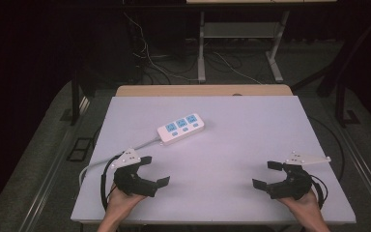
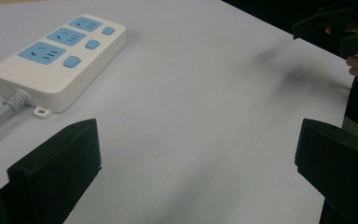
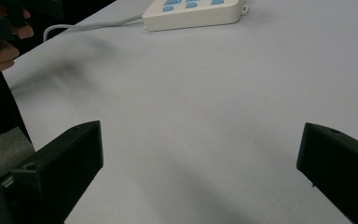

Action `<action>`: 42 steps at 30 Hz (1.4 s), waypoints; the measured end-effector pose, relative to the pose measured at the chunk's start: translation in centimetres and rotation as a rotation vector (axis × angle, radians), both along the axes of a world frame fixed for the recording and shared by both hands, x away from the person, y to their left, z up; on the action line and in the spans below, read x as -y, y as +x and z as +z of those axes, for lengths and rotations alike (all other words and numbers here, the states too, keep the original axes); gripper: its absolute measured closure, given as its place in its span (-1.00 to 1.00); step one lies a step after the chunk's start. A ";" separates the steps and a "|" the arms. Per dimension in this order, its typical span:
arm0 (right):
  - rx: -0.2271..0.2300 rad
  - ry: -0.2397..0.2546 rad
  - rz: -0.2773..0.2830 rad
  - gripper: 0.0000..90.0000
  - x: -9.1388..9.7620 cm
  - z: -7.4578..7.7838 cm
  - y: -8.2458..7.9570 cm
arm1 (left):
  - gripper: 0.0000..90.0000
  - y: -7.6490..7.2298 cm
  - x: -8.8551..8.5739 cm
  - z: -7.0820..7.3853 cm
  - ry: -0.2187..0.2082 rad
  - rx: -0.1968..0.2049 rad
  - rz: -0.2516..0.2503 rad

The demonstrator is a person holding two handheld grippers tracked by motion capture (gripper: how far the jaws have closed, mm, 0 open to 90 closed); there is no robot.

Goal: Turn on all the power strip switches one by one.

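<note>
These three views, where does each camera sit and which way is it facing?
High view: above the person's side, looking forward and down on the white table; both forearms, left tongs and right tongs show.
Left gripper view: rides the left tongs, facing the power strip, with its own jaws wide apart.
Right gripper view: rides the right tongs, facing across the table, its own jaws wide apart.
All share the power strip.

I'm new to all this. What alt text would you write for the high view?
A person's hands hold the left gripper and right gripper, both open, resting on a white table. A white power strip with three blue sockets lies beyond them.
</note>
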State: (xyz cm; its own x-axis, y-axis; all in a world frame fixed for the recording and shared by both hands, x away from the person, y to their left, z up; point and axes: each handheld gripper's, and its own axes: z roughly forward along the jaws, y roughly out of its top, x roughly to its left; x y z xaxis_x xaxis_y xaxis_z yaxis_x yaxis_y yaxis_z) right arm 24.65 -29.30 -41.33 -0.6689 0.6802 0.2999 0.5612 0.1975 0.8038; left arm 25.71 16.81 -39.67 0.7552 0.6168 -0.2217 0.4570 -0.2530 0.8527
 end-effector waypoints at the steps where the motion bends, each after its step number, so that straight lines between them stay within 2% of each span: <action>1: 0.000 0.000 -0.001 -0.99 0.0 0.0 0.0 | -1.00 0.1 0.0 0.1 0.005 0.001 -0.001; 21: -0.006 -0.009 -0.003 -0.99 0.1 -0.1 0.0 | -1.00 2.3 -0.3 2.5 0.044 -0.032 -0.016; 34: -0.007 -0.012 -0.002 -0.99 0.1 -0.2 0.0 | -1.00 4.0 -0.4 4.2 0.074 -0.028 -0.029; 42: -0.008 -0.014 0.000 -0.99 0.1 -0.2 0.0 | -1.00 5.5 -0.2 5.2 0.111 -0.030 -0.044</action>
State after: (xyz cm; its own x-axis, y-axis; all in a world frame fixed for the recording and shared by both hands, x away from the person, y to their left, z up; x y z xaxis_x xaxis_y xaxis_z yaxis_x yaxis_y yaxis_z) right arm 24.65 -29.36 -41.55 -0.6667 0.6842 0.2957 0.5675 0.2088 0.7964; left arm 31.19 16.97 -34.44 0.7763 0.6049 -0.1773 0.4684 -0.3654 0.8044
